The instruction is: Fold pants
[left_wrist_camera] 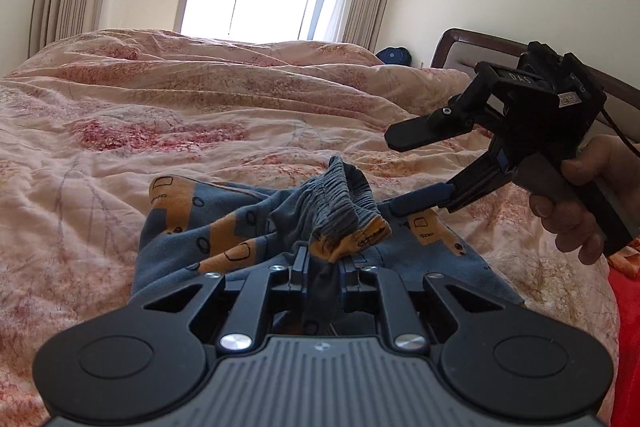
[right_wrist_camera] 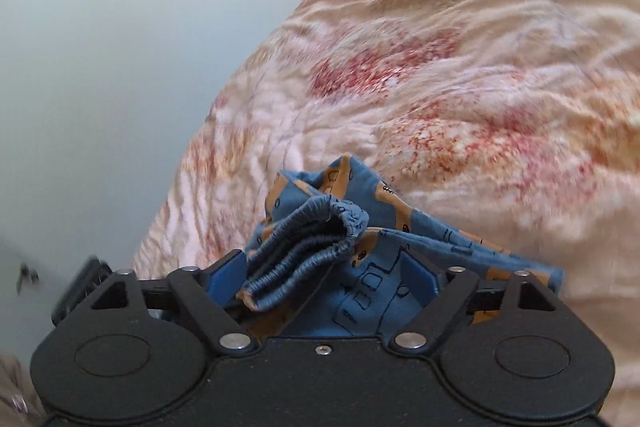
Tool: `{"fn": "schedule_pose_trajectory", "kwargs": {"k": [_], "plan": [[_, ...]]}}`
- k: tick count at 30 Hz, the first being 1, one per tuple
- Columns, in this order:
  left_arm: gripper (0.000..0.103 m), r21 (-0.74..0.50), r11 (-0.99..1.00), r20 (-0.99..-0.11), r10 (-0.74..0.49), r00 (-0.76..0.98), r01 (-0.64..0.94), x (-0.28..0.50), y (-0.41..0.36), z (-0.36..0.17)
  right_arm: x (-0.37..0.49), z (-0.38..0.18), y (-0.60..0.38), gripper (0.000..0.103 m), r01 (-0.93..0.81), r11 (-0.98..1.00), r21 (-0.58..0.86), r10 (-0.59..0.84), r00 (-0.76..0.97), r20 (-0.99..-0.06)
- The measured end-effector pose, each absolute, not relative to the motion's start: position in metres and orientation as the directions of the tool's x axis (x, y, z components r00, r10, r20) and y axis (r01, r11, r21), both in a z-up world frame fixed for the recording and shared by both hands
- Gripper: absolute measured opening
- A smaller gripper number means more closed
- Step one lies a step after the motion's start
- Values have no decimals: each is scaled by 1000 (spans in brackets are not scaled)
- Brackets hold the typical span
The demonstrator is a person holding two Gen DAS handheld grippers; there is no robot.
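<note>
Across the quilt point(left_wrist_camera: 200, 99), pants point(left_wrist_camera: 224, 227) bunch inside the left hand-held gripper point(left_wrist_camera: 323, 267).

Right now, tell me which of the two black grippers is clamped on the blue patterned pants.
The left gripper: it is shut on the blue patterned pants. The right gripper stands open.

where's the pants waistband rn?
The elastic waistband is bunched up mid-frame in the left wrist view, on the floral duvet, just ahead of the left gripper, which pinches the pants; the open right gripper hovers beside it.
</note>
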State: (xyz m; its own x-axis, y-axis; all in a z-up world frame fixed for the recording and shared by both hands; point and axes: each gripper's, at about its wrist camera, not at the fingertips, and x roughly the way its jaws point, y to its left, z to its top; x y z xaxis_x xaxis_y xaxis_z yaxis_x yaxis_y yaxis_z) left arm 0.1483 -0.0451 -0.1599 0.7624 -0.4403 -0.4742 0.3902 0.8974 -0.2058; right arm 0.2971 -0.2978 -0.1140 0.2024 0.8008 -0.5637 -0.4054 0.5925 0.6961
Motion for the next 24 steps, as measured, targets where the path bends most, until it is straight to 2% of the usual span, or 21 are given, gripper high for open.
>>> {"fn": "schedule_pose_trajectory", "kwargs": {"k": [2,4,8,9,10,11,12,16,24], "plan": [[15,-164,903,-482,-424,767,396,149,-53,-161,286,-130,-304,90,-244,543,804,836,252,-488],[15,-132,905,-490,-414,767,404,148,-58,-162,278,-144,-301,89,-130,537,834,821,308,-481],[15,-96,906,-514,-400,758,413,143,-66,-162,277,-160,-281,78,-58,494,868,837,301,-456],[15,-92,907,-521,-396,757,411,142,-66,-162,277,-159,-274,67,-70,482,873,847,294,-444],[15,-93,908,-527,-394,753,409,142,-67,-161,278,-157,-267,49,-95,500,861,842,289,-456],[15,-101,908,-534,-394,748,406,143,-66,-161,278,-154,-261,40,-111,539,835,820,294,-490],[15,-121,907,-541,-402,739,404,144,-65,-160,278,-152,-258,19,-121,565,816,804,303,-512],[15,-175,905,-570,-414,710,387,149,-62,-155,275,-143,-259,17,-156,584,797,791,331,-515],[15,-164,906,-583,-408,702,390,147,-80,-133,264,-128,-280,17,-198,546,814,814,355,-459]]}}
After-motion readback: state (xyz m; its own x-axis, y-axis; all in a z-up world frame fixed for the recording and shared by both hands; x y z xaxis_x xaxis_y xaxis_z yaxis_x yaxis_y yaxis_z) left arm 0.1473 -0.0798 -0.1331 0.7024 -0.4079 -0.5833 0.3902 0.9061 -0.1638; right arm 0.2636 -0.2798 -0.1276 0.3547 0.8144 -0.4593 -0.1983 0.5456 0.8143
